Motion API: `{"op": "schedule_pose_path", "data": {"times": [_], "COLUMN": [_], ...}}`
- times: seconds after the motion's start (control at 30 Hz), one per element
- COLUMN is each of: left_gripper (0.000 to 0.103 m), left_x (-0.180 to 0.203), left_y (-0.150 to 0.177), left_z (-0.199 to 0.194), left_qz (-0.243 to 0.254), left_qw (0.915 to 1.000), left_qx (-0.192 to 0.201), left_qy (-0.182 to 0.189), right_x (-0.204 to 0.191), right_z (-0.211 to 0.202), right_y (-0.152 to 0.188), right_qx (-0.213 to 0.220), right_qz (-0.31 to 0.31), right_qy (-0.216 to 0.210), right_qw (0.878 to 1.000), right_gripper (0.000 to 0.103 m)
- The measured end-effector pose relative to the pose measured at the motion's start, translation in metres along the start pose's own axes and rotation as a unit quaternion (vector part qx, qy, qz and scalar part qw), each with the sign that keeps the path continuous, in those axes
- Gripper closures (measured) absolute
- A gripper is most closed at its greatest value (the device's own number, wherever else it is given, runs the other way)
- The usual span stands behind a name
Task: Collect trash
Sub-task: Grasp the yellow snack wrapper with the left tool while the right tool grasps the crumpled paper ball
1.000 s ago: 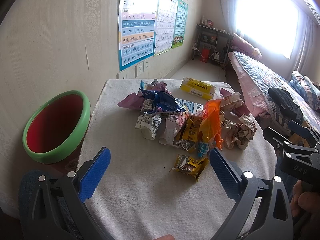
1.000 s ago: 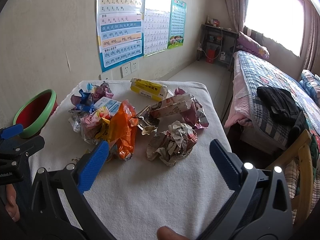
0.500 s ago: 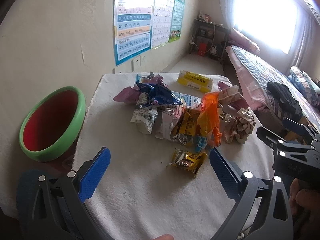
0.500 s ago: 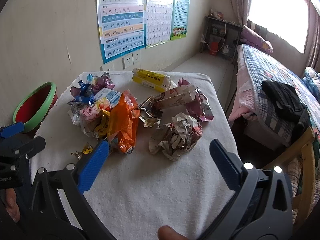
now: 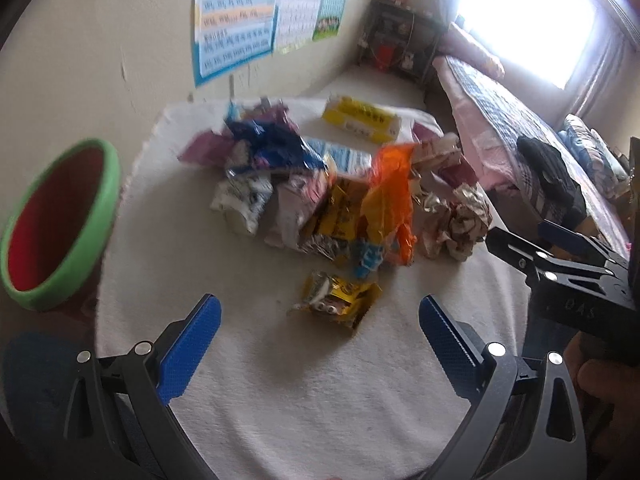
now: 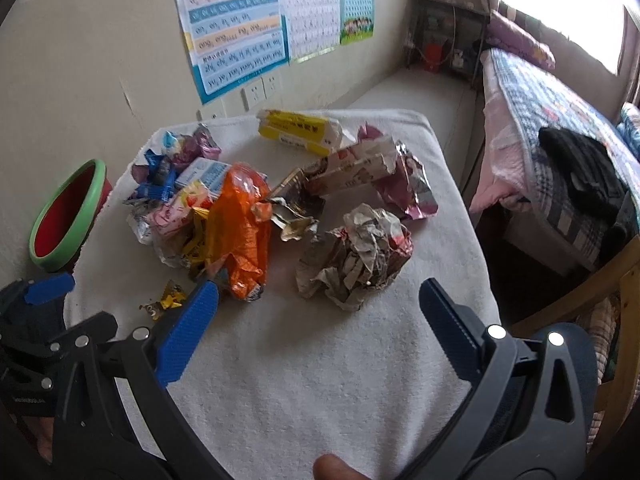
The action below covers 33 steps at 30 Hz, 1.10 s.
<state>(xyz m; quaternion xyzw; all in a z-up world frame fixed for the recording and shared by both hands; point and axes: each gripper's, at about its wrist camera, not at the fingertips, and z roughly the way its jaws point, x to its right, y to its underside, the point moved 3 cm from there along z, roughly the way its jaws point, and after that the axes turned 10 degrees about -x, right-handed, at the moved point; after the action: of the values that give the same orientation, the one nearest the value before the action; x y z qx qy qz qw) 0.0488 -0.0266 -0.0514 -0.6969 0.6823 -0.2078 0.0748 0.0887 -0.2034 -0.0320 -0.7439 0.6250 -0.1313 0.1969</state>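
My left gripper [image 5: 320,320] hangs with jaws released, lined up on the yellow wrapper [image 5: 338,298]; my right gripper [image 6: 318,312], equally spread, faces the paper wad [image 6: 356,254].

My left view's all motion-smeared, so the wrapper pile [image 5: 320,200] is mush (poster text [image 5: 232,36] unreadable too); bin [image 5: 60,224] bottom's hidden.

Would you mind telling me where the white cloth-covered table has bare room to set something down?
The near half of the white cloth-covered table is bare, bordered by the crumpled grey paper ball and small yellow wrapper. The far middle is crowded around the orange plastic bag.
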Motion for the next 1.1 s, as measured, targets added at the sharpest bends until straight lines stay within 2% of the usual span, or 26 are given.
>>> {"op": "schedule_pose_path", "data": {"times": [0.1,0.23,0.33,0.47,0.67,0.7,0.77,0.8,0.83,0.87,0.93,1.03,1.1], "left_gripper": [0.008,0.008,0.008,0.008,0.009,0.011,0.023,0.031,0.042,0.046,0.049,0.057,0.062], "left_x": [0.004,0.015,0.018,0.014,0.009,0.009,0.009,0.010,0.010,0.010,0.009,0.010,0.012], "left_y": [-0.005,-0.011,-0.014,-0.017,-0.019,-0.019,-0.018,-0.016,-0.017,-0.016,-0.015,-0.014,-0.014], "left_z": [0.011,0.027,0.038,0.056,0.068,0.071,0.076,0.078,0.080,0.082,0.081,0.078,0.076], "left_qz": [-0.003,0.012,0.015,0.006,-0.004,-0.003,0.000,0.001,0.001,0.001,-0.001,0.008,0.014], "left_qw": [0.9997,0.9986,0.9973,0.9947,0.9934,0.9932,0.9922,0.9916,0.9910,0.9905,0.9908,0.9918,0.9921], "left_qx": [-0.024,-0.049,-0.069,-0.098,-0.110,-0.112,-0.121,-0.125,-0.130,-0.133,-0.132,-0.124,-0.121], "left_qy": [0.001,-0.018,-0.021,-0.032,-0.032,-0.032,-0.032,-0.034,-0.035,-0.035,-0.031,-0.032,-0.031], "right_x": [0.009,0.021,0.029,0.036,0.045,0.045,0.045,0.045,0.045,0.045,0.043,0.042,0.042], "right_z": [0.009,0.023,0.041,0.059,0.071,0.073,0.078,0.080,0.082,0.084,0.089,0.093,0.094], "right_y": [-0.005,-0.015,-0.019,-0.021,-0.024,-0.025,-0.026,-0.026,-0.026,-0.027,-0.027,-0.026,-0.025], "right_qx": [-0.016,-0.039,-0.069,-0.086,-0.096,-0.097,-0.099,-0.100,-0.102,-0.103,-0.110,-0.117,-0.120], "right_qz": [0.007,0.010,0.007,0.004,0.016,0.016,0.016,0.016,0.016,0.016,0.016,0.014,0.014], "right_qy": [-0.002,-0.002,0.003,0.015,0.019,0.020,0.019,0.016,0.014,0.011,-0.001,-0.021,-0.031], "right_qw": [1.000,0.999,0.998,0.996,0.995,0.995,0.995,0.995,0.995,0.994,0.994,0.993,0.992], "right_gripper": [0.004,0.004,0.004,0.004,0.004,0.004,0.005,0.006,0.012,0.019,0.027,0.052,0.059]}}
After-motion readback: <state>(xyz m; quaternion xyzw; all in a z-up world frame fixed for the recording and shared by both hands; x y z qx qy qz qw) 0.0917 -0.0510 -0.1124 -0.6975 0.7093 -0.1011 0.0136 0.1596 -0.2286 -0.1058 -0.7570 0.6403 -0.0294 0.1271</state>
